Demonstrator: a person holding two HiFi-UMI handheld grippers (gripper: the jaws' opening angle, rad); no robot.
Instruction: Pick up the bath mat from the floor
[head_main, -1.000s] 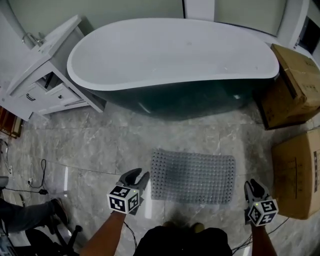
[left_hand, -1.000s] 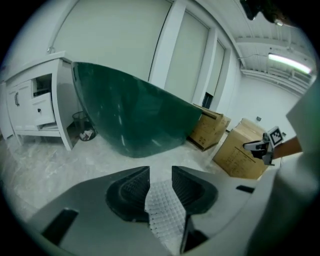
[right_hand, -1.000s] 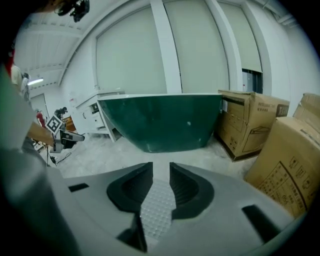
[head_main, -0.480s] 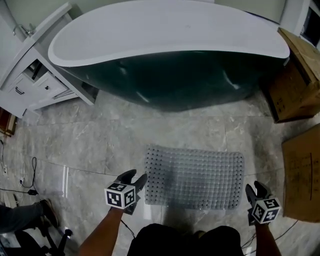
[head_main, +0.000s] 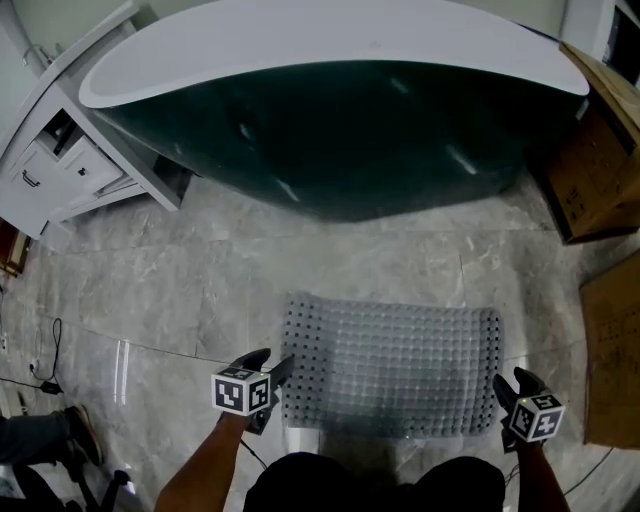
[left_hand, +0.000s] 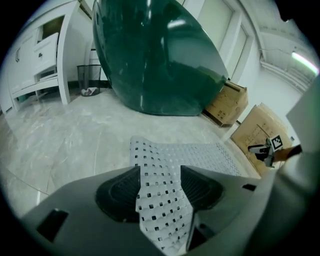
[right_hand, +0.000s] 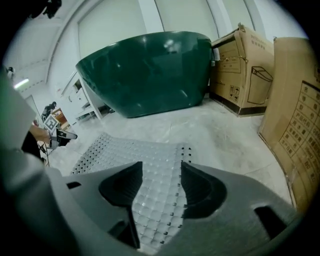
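The grey perforated bath mat (head_main: 390, 368) lies flat on the marble floor in front of the tub. My left gripper (head_main: 268, 372) hovers at its near left corner and my right gripper (head_main: 520, 385) at its near right corner. In the left gripper view the mat (left_hand: 195, 152) shows through the gap of the left gripper (left_hand: 159, 172). The right gripper view shows the mat (right_hand: 125, 150) in the gap of the right gripper (right_hand: 161, 172). The jaws of both have just been opening, and their pads stand clear of the mat.
A dark green bathtub (head_main: 330, 110) with a white rim stands beyond the mat. A white cabinet (head_main: 60, 160) is at the far left. Cardboard boxes (head_main: 600, 140) (head_main: 615, 350) line the right side. A cable (head_main: 45, 370) and a person's shoe (head_main: 80, 425) lie at the left.
Both grippers have sunk toward the floor and their jaws have widened. The head view has dropped closer, and the grippers now sit at the mat's near corners.
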